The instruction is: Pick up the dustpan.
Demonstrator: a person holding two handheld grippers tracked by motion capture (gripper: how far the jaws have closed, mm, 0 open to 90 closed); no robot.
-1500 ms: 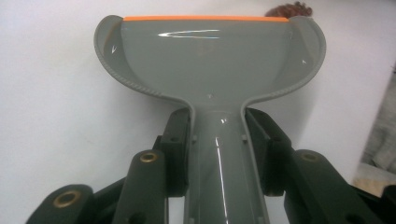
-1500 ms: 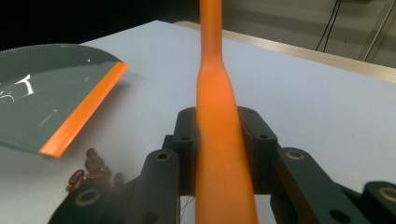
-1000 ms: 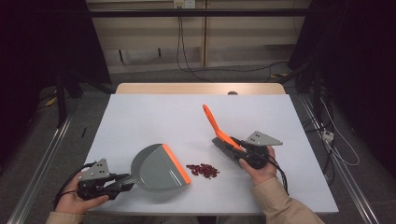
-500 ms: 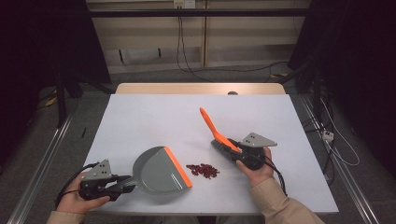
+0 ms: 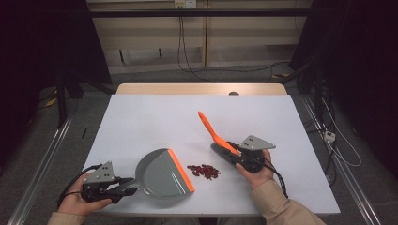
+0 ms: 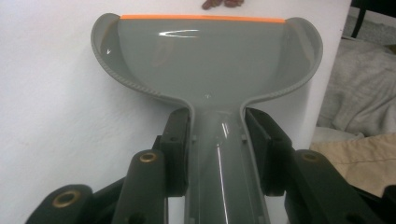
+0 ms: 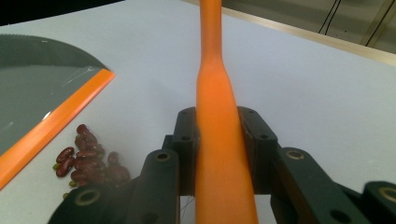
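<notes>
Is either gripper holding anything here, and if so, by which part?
Both are. The left gripper clamps the grey dustpan by its handle neck, just behind the pan. The right gripper clamps the orange brush by the wide lower part of its handle.

**Two hand-held grippers, black jaws and grey plates**

A person in tan long sleeves (image 5: 277, 206) works at a table with a gripper in each hand. The left gripper (image 5: 123, 186) and the right gripper (image 5: 233, 157) are both black-bodied, and each carries a grey three-cornered plate (image 5: 256, 142) on top, dotted with small dark screw holes. Black cables (image 5: 75, 180) trail from both toward the person. In the left gripper view, the left gripper's blocky matt-black fingers (image 6: 175, 140) hang on rounded black links with brass-coloured pivot bushings (image 6: 147, 157). The right gripper view shows the same build, with small screw heads set in the fingers (image 7: 256, 140).
</notes>
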